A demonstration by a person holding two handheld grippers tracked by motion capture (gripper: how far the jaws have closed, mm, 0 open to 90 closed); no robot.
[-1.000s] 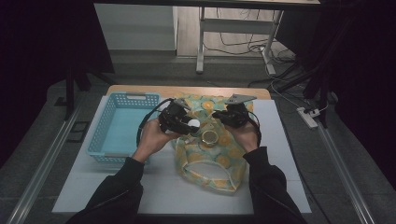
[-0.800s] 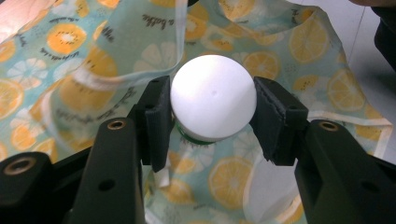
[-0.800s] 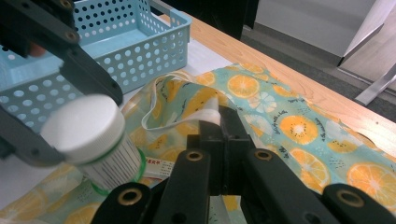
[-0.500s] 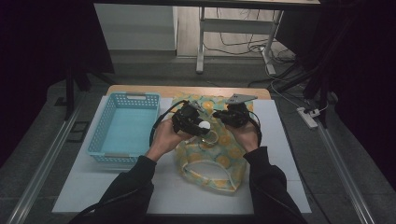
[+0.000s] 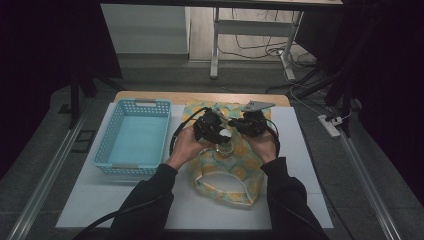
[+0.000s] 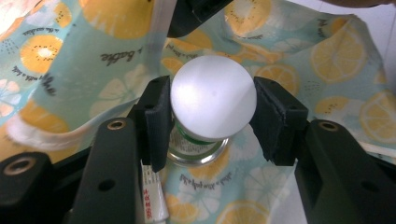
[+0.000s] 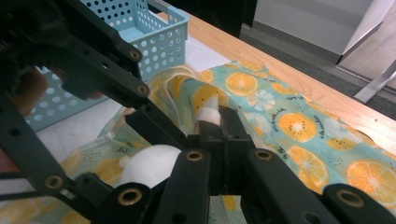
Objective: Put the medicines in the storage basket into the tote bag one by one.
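Bag [image 5: 227, 165]: cloth, pale teal, printed with orange and lemon slices, white-trimmed; lies at table centre, mouth toward six o'clock in the high view.

Table [image 5: 310, 165]: white sheet over a wooden top, wood edge showing at twelve o'clock. Room dark; grey floor, metal frame legs and loose cables beyond the table at twelve o'clock.

Basket [image 5: 132, 137]: light blue plastic, perforated walls, at nine o'clock of the bag, just beside it.

Right gripper [image 7: 219, 126]: jaws closed tight, pinching the bag's white-trimmed edge.

Left gripper [image 6: 210, 119]: jaws partly closed, gripping the cap on both sides.

Bottle [image 6: 198, 149]: small, clear glass, green-and-white label, print too small to read; upright over the bag.

Cap [image 6: 213, 98]: white, domed, round.

Writing: script on the bag cloth, one word seemingly "bottle".
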